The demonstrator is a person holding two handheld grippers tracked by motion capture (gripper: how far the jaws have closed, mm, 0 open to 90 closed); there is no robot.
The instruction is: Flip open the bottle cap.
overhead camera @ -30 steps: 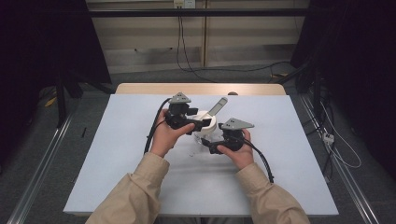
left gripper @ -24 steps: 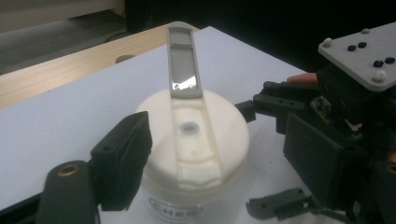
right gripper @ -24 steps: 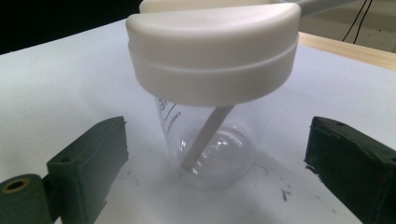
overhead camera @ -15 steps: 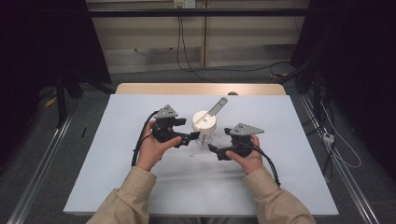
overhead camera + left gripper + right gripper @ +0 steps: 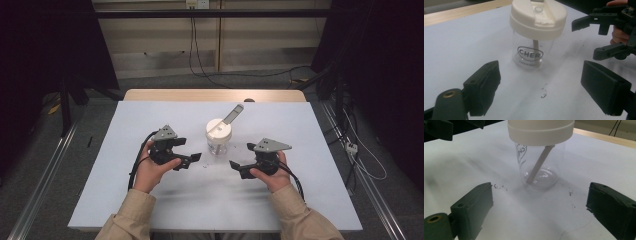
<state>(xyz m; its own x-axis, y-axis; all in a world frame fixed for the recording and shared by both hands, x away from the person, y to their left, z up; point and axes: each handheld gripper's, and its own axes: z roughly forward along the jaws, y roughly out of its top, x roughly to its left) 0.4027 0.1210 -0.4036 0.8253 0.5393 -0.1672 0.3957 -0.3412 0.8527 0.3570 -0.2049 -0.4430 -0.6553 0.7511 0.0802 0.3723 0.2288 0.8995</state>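
Two grippers, left [image 5: 196,158] and right [image 5: 235,165], flanking clear cup [image 5: 218,142] mid-table, jaws spread and empty, left's just widening, right's narrowing. Approach step; next: close on cup.

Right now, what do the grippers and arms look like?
Both the left gripper and right gripper are black, two-jawed with blocky rectangular pads, each topped by a grey three-cornered plate and trailing a black cable. Bare hands; tan long sleeves.
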